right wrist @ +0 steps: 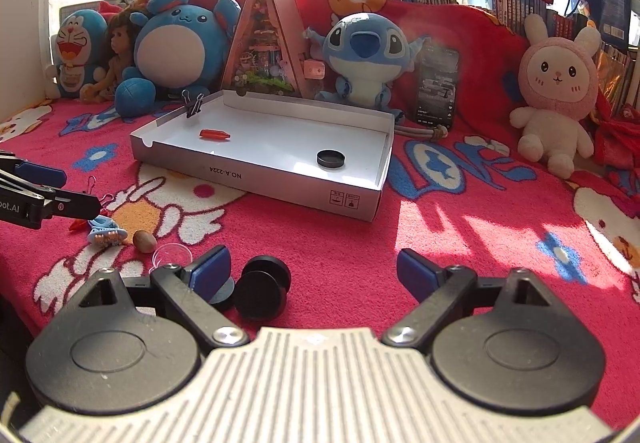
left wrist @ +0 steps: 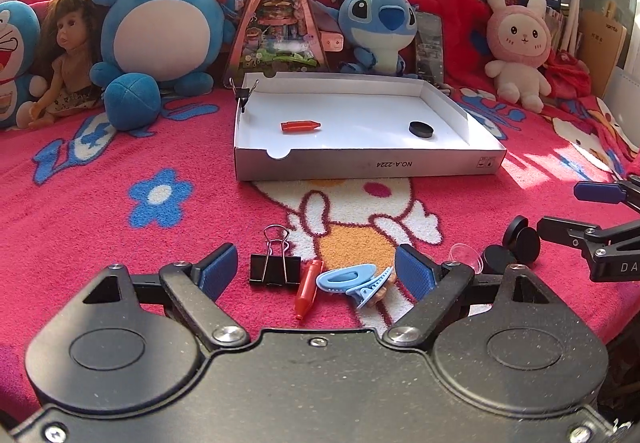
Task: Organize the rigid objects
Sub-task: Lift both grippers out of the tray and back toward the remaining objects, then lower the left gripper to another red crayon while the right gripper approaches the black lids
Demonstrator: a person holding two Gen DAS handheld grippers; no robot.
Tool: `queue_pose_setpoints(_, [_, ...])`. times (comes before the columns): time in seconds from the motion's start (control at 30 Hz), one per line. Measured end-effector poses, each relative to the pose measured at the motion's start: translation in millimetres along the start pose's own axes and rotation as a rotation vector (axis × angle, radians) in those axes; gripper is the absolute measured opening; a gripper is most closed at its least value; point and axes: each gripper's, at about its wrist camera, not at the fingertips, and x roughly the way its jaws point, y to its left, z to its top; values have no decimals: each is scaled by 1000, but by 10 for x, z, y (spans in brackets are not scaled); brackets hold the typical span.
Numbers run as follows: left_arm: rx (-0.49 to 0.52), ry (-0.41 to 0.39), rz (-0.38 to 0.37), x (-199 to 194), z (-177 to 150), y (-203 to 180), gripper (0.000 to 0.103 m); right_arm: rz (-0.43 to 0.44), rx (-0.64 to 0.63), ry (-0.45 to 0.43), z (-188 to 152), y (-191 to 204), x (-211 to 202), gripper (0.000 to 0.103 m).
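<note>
A red plush blanket with cartoon prints (right wrist: pixel 460 243) covers the bed. Along the far edge, left to right: round blue plush toy (right wrist: pixel 180 43), triangular pink miniature house (right wrist: pixel 266 47), blue Stitch plush (right wrist: pixel 366 55), upright black smartphone (right wrist: pixel 437 83), pink rabbit plush (right wrist: pixel 558 91).

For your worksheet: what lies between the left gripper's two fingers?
In the left wrist view: a black binder clip, red crayon and blue hair clip, untouched.
</note>
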Motion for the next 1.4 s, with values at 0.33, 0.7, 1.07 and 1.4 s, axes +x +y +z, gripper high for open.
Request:
queue_pose_setpoints(0.33, [0,-2,29,-12,-104,47,85,1,-36,1,-84,53,-39,95])
queue_pose_setpoints(0.7, [-7,11,14,-32,-161,80,76,0,-31,-4,-150,12,-101,95])
queue_pose_setpoints(1.07, [-12,62,-22,-71,-228,52,44,-11,-44,29,-243,-7,-134,82])
queue_pose_setpoints(1.4, [20,54,-57,-133,-272,-109,30,31,-65,40,-267,188,-35,74])
